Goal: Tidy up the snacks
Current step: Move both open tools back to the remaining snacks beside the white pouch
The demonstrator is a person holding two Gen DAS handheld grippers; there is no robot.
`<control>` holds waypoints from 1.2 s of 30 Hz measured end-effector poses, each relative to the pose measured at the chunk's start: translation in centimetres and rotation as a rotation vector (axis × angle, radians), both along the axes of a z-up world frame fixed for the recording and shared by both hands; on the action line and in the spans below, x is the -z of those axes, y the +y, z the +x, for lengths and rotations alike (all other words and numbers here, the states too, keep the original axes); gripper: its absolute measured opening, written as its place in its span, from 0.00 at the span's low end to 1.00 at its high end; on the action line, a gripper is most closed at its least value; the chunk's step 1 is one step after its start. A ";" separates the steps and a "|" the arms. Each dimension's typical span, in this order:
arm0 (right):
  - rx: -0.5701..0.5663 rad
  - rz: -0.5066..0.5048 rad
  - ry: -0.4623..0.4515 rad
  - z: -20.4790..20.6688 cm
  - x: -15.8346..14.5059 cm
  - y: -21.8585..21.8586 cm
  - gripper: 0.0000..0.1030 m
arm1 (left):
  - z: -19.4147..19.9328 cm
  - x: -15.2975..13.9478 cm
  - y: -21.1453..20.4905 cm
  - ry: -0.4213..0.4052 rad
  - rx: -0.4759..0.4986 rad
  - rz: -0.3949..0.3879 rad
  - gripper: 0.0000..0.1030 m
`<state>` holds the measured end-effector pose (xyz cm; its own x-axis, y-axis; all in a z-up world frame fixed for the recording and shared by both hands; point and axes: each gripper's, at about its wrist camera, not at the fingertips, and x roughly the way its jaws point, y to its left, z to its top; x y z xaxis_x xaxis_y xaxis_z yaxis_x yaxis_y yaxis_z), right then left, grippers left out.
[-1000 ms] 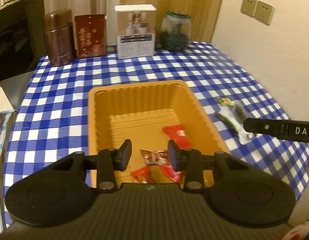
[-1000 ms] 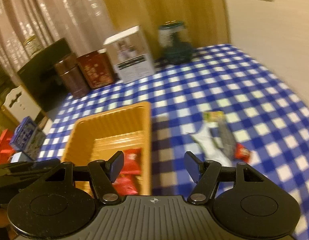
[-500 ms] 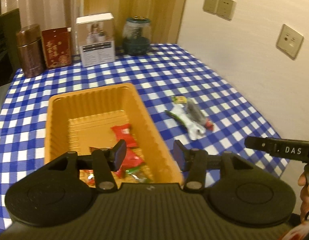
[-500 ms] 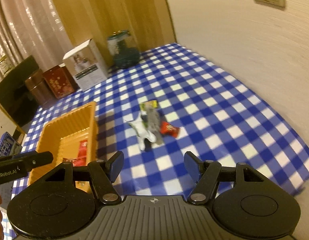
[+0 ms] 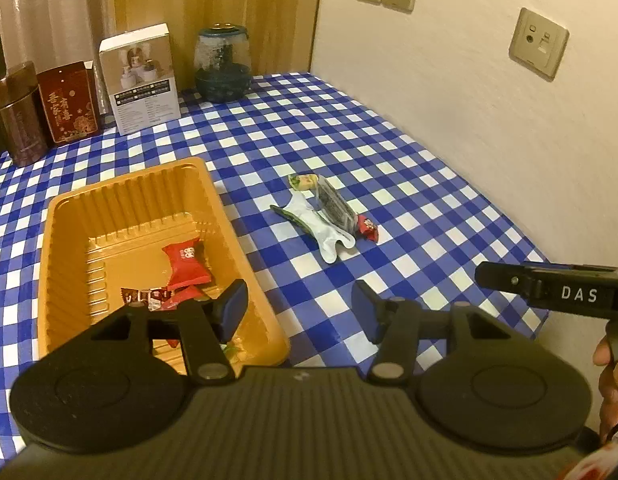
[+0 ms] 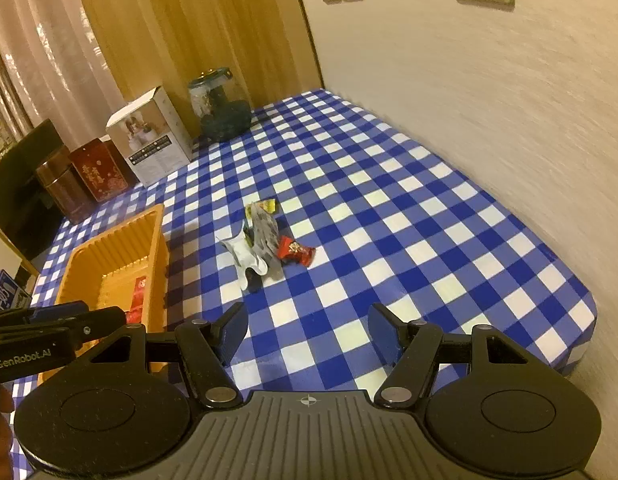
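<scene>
Orange tray [image 5: 245,256] holding red-wrapped candies [image 5: 187,258], loose snack packets [image 5: 329,216] heaped beside it — apart.

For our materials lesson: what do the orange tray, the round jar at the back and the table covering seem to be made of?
Orange tray: likely thin moulded plastic, glossy, with ribbed walls.
Round jar: probably clear glass or plastic; the dark contents show through, and highlights glint on it.
Table covering: blue-and-white checked cloth or vinyl; which one is unclear.

Left black plastic two-finger gripper [image 5: 299,310]: round side discs, ribbed grey base, silver pivot screws. Right black gripper [image 6: 307,332]: same build, white "DAS" lettering on side.
</scene>
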<state>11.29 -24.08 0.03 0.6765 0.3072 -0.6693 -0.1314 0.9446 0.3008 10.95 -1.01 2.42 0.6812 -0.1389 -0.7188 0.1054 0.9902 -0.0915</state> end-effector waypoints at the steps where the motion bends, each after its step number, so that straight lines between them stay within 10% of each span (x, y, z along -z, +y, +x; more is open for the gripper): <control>1: 0.001 0.002 0.002 0.0 0.1 -0.1 0.65 | 0.1 0.0 -0.2 0.002 0.003 0.002 0.53; 21: -0.026 -0.032 0.016 2.1 1.5 -1.5 0.65 | 2.8 0.9 -1.8 0.013 0.037 0.035 0.57; 36: -0.296 -0.207 -0.052 7.9 3.4 0.4 0.64 | 8.2 2.5 -2.2 0.025 0.100 0.072 0.57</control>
<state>19.17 -23.66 -3.35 0.6135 0.3565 -0.7047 -0.4180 0.9037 0.0933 19.18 -3.26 -0.07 0.6482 -0.1526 -0.7460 0.2025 0.9790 -0.0244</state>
